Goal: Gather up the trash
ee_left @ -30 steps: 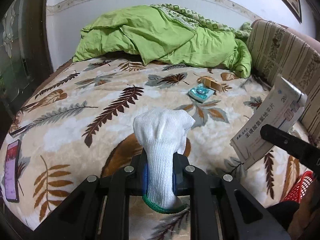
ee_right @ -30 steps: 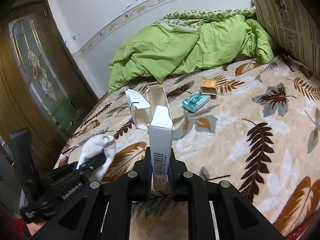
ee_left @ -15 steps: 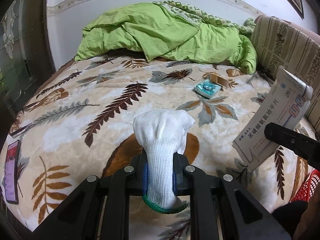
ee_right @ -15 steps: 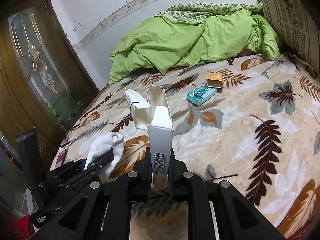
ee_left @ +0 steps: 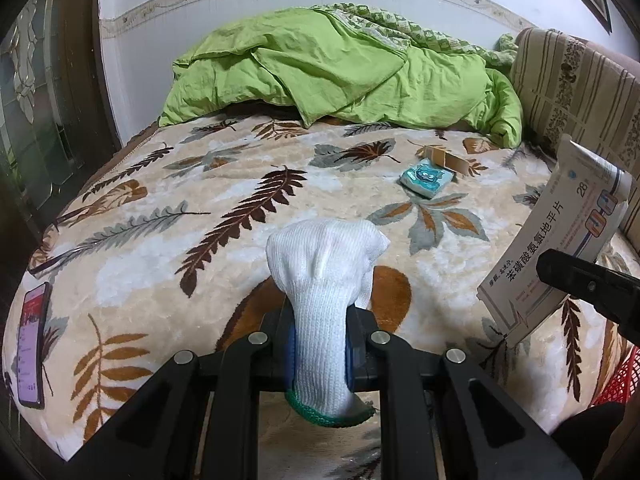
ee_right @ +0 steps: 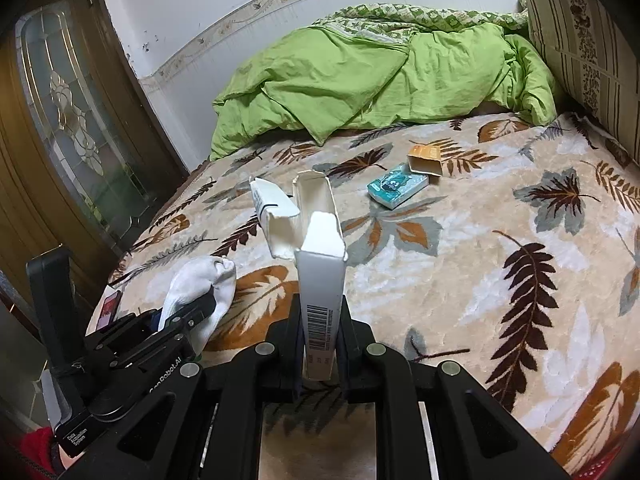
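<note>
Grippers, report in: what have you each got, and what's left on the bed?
Left gripper shut on white glove. Right gripper shut on open white carton. Teal packet and small brown box lie on blanket. Path clear.

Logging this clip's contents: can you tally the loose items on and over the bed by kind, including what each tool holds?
White knit glove, in the left tool: 1
Cardboard boxes: 2, the white medicine box in the right tool and a small brown box
Teal tissue pack: 1
Phone: 1
Total: 5
</note>
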